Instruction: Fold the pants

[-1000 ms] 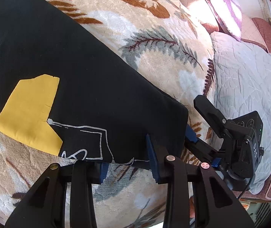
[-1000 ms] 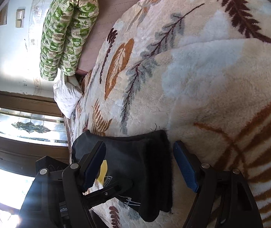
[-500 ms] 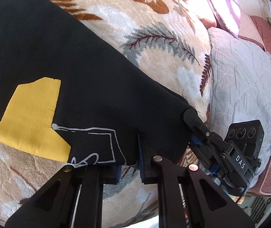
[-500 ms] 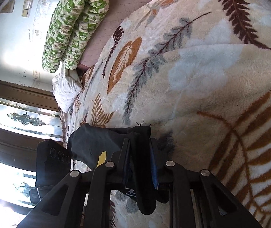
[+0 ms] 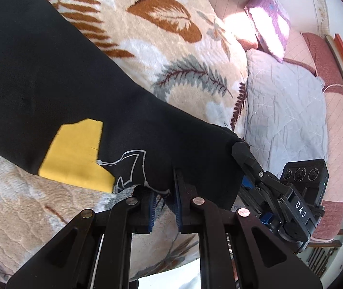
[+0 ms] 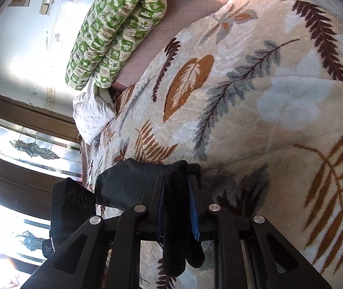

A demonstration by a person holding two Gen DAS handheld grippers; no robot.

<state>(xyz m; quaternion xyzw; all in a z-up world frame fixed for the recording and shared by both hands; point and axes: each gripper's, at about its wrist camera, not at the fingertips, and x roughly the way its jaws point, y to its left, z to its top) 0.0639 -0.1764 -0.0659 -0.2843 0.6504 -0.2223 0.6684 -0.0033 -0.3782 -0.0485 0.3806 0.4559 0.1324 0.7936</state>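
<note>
The black pants lie across a cream blanket printed with brown and grey leaves, stretching from the upper left of the left wrist view down toward its lower middle. The cloth looks smooth and matte, with a yellow patch near the lower edge and a thin white line drawing just to the right of that patch. Right of the drawing, the left gripper has its jaws drawn narrow on the hem of the pants, the blue pads pressing the fabric from both sides. Further right, the right gripper bites the far corner of the same hem, which bunches slightly where it is pinched. Beyond it lie a grey quilted pillow and a purple pillow. In the right wrist view, a window and a green patterned quilt sit at the left; in the middle the right gripper is closed tight on a thick fold of the pants, with a black end hanging down between its arms, and the blanket fills the right.
</note>
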